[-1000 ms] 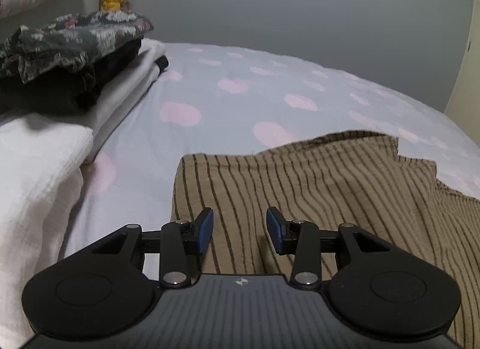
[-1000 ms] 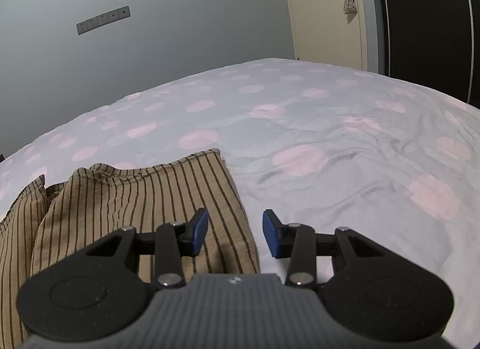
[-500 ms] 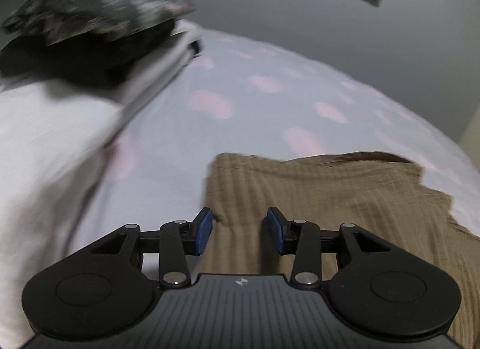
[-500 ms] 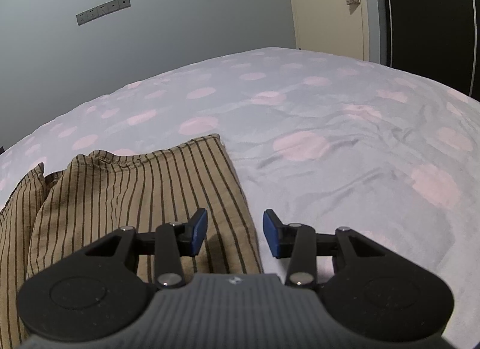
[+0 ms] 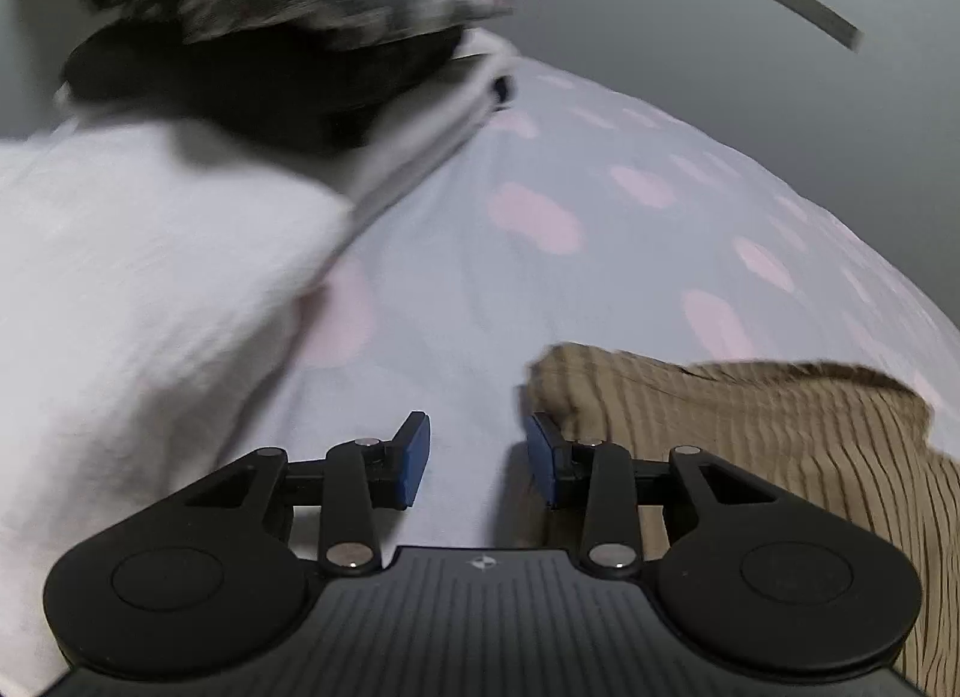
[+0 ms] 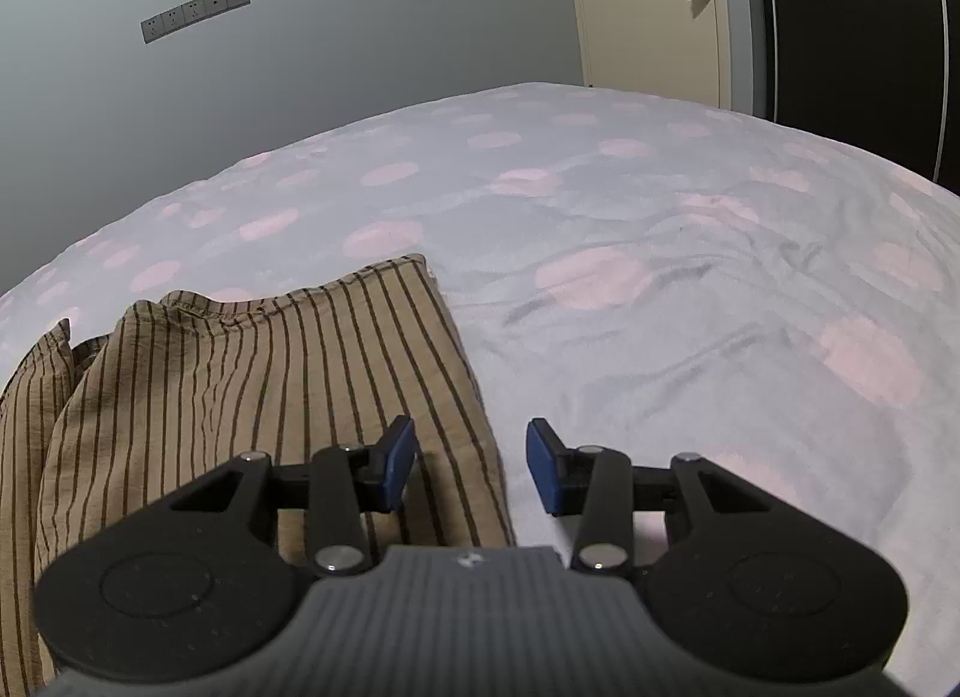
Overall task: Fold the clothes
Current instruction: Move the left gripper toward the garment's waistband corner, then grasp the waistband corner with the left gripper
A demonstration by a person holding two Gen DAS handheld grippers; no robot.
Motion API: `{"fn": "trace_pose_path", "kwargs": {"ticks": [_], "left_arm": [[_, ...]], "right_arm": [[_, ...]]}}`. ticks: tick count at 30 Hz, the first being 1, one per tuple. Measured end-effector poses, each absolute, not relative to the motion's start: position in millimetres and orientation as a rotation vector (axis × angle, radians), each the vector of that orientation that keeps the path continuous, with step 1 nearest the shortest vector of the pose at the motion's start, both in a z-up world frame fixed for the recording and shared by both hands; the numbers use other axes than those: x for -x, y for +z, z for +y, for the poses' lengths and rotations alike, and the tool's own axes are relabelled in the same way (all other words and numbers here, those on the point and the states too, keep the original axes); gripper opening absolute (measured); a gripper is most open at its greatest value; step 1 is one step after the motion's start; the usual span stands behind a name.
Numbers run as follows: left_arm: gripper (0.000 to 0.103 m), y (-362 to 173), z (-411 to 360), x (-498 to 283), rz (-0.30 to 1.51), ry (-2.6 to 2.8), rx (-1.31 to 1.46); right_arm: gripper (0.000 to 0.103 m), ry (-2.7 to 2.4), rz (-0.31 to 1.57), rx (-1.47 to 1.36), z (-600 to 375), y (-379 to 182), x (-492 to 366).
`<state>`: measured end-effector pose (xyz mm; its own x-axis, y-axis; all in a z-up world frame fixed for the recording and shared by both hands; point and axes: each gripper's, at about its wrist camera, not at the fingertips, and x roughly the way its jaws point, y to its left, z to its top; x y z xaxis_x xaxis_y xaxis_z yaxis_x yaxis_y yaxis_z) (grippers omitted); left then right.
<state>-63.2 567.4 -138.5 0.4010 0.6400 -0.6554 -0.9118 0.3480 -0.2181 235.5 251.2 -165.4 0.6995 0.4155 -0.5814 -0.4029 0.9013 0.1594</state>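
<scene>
A tan garment with dark stripes lies folded flat on the bed. In the left wrist view it lies to the right. My left gripper is open and empty, low over the bare sheet, its right finger at the garment's left corner. My right gripper is open and empty, straddling the garment's right edge, with its left finger over the cloth and its right finger over the sheet.
The bed has a pale sheet with pink dots. A stack of folded clothes lies at the left: white cloth, with dark patterned pieces on top. A grey wall and a door stand behind the bed.
My left gripper has swung left off the striped garment toward the stack; the garment now lies to its right. The view is blurred by motion. My right gripper has barely moved.
</scene>
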Motion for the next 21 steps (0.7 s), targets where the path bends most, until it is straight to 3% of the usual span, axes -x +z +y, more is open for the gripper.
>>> {"fn": "trace_pose_path", "kwargs": {"ticks": [16,21], "left_arm": [[0.040,-142,550,43,0.536,0.940,0.533],[0.012,-142,539,32,0.568,0.933,0.435]], "right_arm": [[0.045,0.464,0.673,-0.017,251,-167,-237],[0.045,0.464,0.683,-0.018,251,-169,-238]]}}
